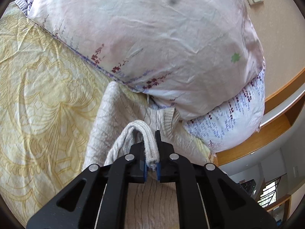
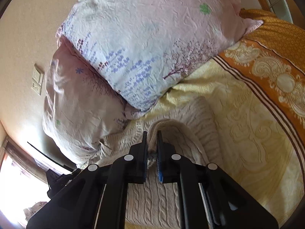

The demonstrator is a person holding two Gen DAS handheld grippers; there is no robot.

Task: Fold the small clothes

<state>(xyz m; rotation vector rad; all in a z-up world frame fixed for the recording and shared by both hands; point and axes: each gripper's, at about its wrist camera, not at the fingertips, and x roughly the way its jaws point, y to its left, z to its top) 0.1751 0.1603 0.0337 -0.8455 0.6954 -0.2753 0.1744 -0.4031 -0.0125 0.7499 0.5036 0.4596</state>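
Note:
A cream cable-knit sweater [image 1: 114, 118] lies on the yellow patterned bedsheet [image 1: 38, 76], its far end against the pillows. My left gripper [image 1: 151, 143] is shut on a ribbed edge of the sweater, which loops up over the left finger. In the right wrist view the same sweater [image 2: 190, 114] lies on the bedsheet [image 2: 247, 133]. My right gripper [image 2: 152, 139] is shut on another ribbed fold of it, lifted a little off the bed.
A pink floral pillow [image 1: 152, 38] and a white-and-lilac one [image 1: 238, 118] lie just beyond the sweater; they also show in the right wrist view [image 2: 143, 47]. An orange patterned blanket [image 2: 276, 57] lies at the right. A wooden bed frame [image 1: 266, 137] borders the mattress.

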